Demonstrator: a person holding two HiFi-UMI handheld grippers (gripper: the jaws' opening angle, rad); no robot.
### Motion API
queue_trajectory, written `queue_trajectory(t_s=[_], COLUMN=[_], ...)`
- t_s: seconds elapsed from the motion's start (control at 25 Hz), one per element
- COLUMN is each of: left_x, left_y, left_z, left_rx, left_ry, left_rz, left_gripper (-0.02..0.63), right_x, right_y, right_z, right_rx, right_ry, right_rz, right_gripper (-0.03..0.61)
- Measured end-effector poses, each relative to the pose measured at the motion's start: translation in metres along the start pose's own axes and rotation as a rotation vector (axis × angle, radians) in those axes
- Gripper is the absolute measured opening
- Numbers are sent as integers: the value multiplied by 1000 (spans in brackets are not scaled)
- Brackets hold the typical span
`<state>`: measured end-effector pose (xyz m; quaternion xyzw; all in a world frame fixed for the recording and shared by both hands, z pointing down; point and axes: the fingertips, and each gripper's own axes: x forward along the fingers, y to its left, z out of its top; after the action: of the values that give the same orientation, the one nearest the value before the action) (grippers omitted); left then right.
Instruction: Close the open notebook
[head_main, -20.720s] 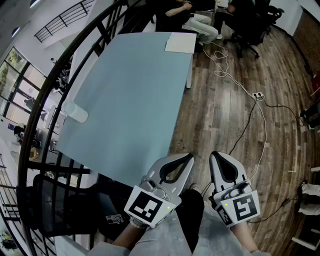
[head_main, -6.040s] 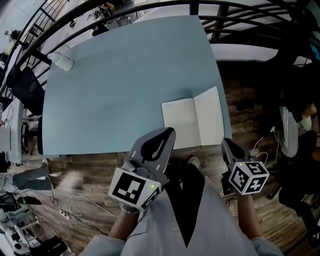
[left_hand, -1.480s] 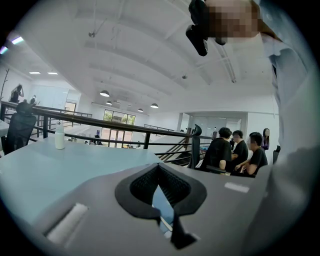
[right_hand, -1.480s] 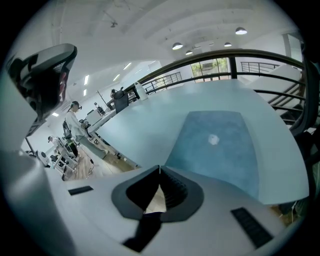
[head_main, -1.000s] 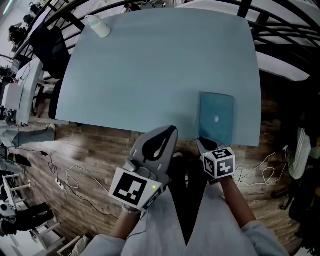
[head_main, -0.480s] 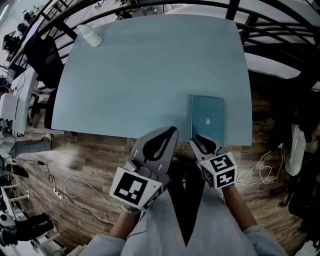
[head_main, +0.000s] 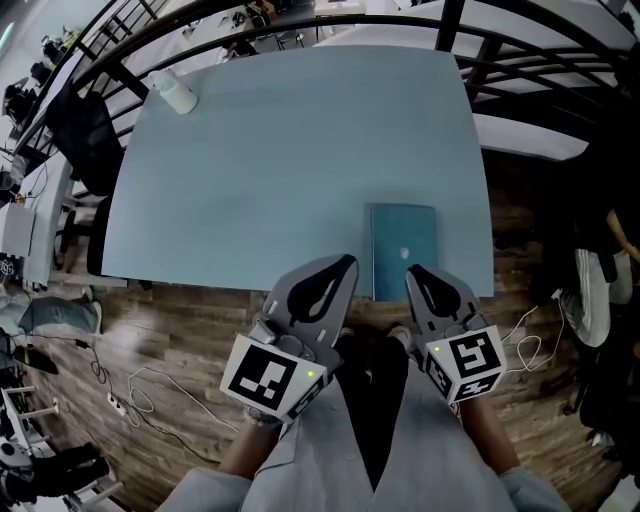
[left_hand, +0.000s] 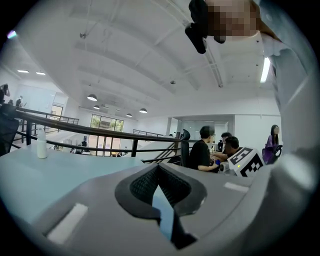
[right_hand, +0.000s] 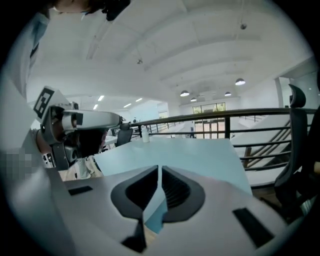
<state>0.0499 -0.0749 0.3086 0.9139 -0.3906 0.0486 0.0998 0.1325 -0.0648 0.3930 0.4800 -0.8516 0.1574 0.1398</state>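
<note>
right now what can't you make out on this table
Head view: the notebook has its near right corner hidden behind the right gripper; the pale mark on its cover is too small to read.
Head view: the bottle label is too small.
Right gripper view: teal sliver beyond the shut jaws, notebook or table, cannot tell.

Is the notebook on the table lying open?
No, the notebook lies shut on the table, only its teal cover showing.

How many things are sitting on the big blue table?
2. A closed teal notebook lies by the near edge of the table, on the right. A small white bottle stands at the far left corner. Nothing else shows on it.
</note>
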Motion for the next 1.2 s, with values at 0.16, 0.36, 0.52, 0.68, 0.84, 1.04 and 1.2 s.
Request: queue_trajectory(t_s=[0.16, 0.36, 0.52, 0.68, 0.84, 1.04, 1.2], left_x=[3, 7, 9, 13, 15, 20, 20], left_y=[-9, -17, -25, -27, -30, -29, -32], left_z=[7, 20, 28, 31, 27, 23, 20], left_rx=[13, 26, 35, 41, 40, 32, 33], left_ry=[-11, -20, -37, -41, -33, -25, -22], left_rz=[-17, -34, -49, -59, -67, -65, -72], left_gripper=[3, 3, 3, 3, 3, 3, 3], right_x=[-19, -39, -51, -52, -54, -52, -51], right_y=[-8, -18, -22, -26, -28, -30, -27], right_z=[21, 53, 65, 70, 67, 61, 61], right_rx=[-11, -36, -136, -209, -175, -162, -176], right_ry=[-60, -132, -138, -135, -124, -101, -110], right_rz=[-33, -90, -134, -154, -149, -142, -136], right_gripper=[14, 14, 14, 12, 12, 9, 3])
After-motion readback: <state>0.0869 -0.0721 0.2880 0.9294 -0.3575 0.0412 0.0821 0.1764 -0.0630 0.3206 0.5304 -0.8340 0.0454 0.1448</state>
